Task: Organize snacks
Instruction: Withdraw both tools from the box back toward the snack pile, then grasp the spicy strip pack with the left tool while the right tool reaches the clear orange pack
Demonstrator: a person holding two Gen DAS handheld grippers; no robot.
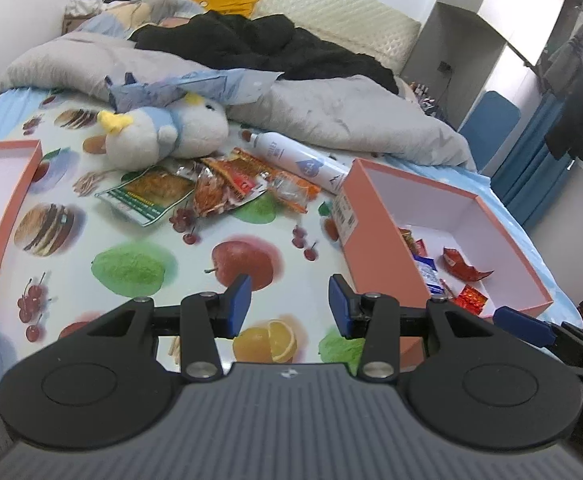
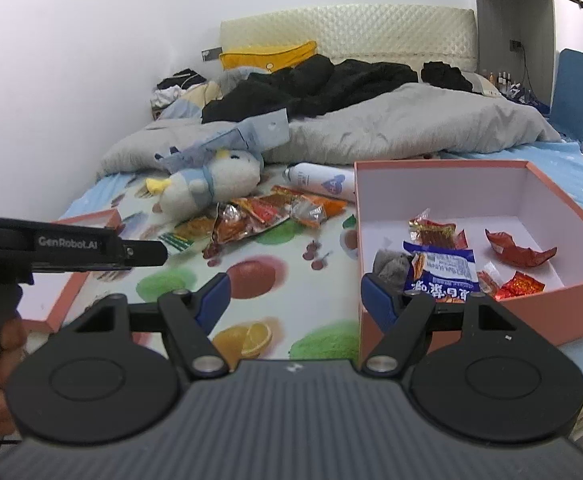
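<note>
Both your grippers point(image 1: 289, 306) point(image 2: 297, 300) hang wide, empty; next, reach the snack packets point(image 1: 227, 190) and box point(image 2: 551, 304) them.

Bed sheet point(image 1: 139, 248) showing pale blue with fruit and burger prints. Box point(image 2: 571, 308) showing salmon-pink outside, white inside. Snack packets point(image 1: 227, 196) showing orange-red. Plush toy point(image 1: 163, 136) showing white, blue, yellow. Claw pads point(image 1: 239, 304) showing blue.

Snack pile point(image 1: 227, 188) left of box point(image 1: 371, 236); plush point(image 1: 171, 132) behind; more snacks point(image 2: 443, 264) in box.
</note>
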